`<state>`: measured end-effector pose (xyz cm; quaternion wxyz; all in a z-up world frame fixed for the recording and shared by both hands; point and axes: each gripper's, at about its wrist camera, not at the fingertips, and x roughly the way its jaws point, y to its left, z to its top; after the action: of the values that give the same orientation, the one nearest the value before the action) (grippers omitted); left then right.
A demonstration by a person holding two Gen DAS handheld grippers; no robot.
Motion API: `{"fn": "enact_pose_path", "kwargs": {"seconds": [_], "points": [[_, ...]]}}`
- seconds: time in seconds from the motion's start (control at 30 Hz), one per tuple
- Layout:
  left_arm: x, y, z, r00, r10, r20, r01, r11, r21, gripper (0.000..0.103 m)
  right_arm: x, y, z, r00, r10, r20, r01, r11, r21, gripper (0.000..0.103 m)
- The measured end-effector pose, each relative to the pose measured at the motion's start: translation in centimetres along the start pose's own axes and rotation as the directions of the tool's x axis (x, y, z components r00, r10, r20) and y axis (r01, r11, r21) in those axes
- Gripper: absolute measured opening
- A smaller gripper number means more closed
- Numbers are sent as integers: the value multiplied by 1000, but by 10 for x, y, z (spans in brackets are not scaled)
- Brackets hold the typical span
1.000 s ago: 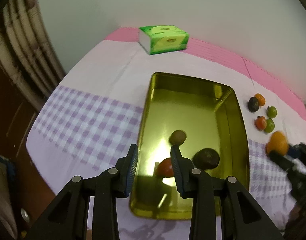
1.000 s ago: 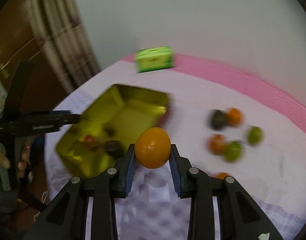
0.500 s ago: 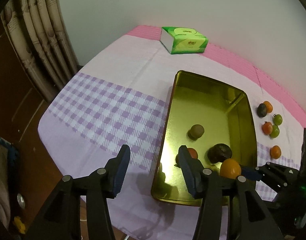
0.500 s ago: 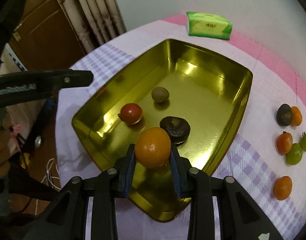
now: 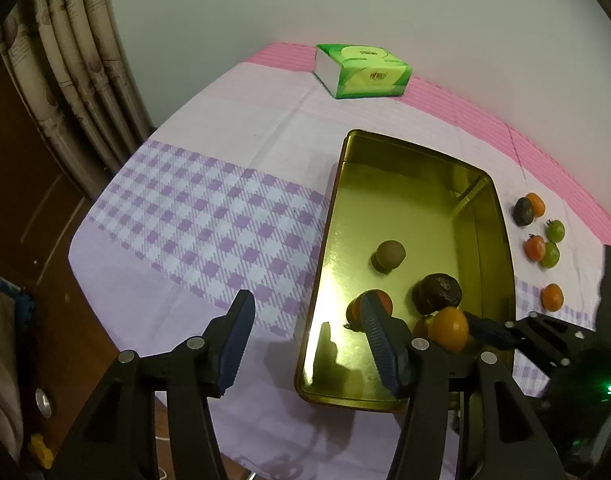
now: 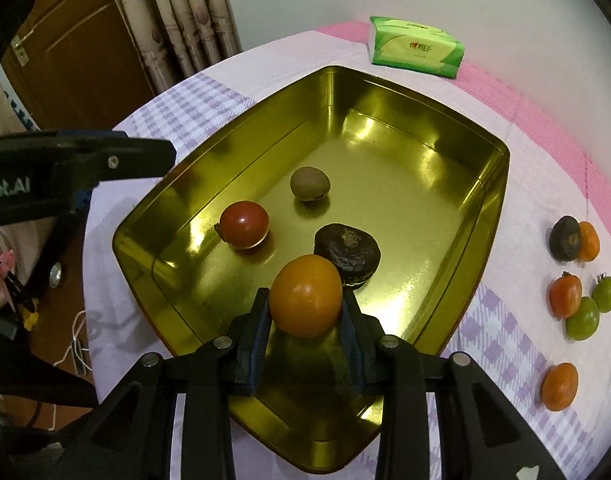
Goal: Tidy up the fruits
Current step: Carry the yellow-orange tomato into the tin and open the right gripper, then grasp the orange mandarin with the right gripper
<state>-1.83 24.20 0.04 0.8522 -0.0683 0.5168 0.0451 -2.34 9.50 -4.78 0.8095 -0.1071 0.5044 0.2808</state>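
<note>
My right gripper (image 6: 305, 312) is shut on an orange fruit (image 6: 306, 295) and holds it low over the near part of the gold tray (image 6: 493, 184); this fruit also shows in the left wrist view (image 5: 448, 329). In the tray lie a red tomato (image 6: 244, 224), a brown round fruit (image 6: 309, 183) and a dark wrinkled fruit (image 6: 351, 249). My left gripper (image 5: 305, 332) is open and empty, straddling the tray's left rim (image 5: 325, 240). Several loose fruits lie right of the tray: a dark one (image 6: 564, 238), orange ones (image 6: 559, 386), green ones (image 6: 582, 318).
A green tissue pack (image 6: 415, 52) lies at the far side of the table (image 5: 209, 224), which has a purple checked and pink cloth. Curtains (image 6: 177, 20) and a wooden door (image 6: 77, 52) stand beyond the table's left edge.
My right gripper has carried the orange fruit from the loose pile to over the tray and lowered it. My left gripper has opened wide and drawn back to the left.
</note>
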Motion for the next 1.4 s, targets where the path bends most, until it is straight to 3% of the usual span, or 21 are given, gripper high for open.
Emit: {"fn": "enact_pose_path", "kwargs": {"seconds": [0.17, 0.3, 0.43, 0.57, 1.0, 1.2, 1.27, 1.4], "points": [[3, -1, 0, 1000, 3, -9, -3, 1000, 6, 57, -40, -17, -3, 993, 0, 116, -7, 998, 58, 40], [3, -1, -1, 1000, 6, -9, -6, 1000, 7, 57, -74, -53, -19, 977, -111, 182, 87, 987, 137, 43], [3, -2, -1, 1000, 8, -9, -8, 1000, 11, 57, -86, -105, -45, 961, -236, 147, 196, 950, 244, 43], [3, -6, -1, 1000, 17, -7, -17, 999, 29, 57, -81, -140, -70, 957, -278, 85, 241, 923, 300, 43], [1, -49, -3, 1000, 23, 0, -23, 987, 157, 59, -39, -168, -90, 970, -236, 62, 199, 911, 360, 43], [6, -105, 1, 997, -64, -38, 71, 970, 231, 59, -39, -170, -93, 968, -236, 88, 190, 913, 360, 35], [8, -126, 4, 994, -96, -47, 105, 962, 252, 59, -45, -176, -94, 957, -270, 106, 215, 906, 365, 34], [17, -177, 10, 989, -138, -54, 148, 938, 314, 59, -62, -205, -100, 906, -409, 113, 332, 850, 410, 34]]}}
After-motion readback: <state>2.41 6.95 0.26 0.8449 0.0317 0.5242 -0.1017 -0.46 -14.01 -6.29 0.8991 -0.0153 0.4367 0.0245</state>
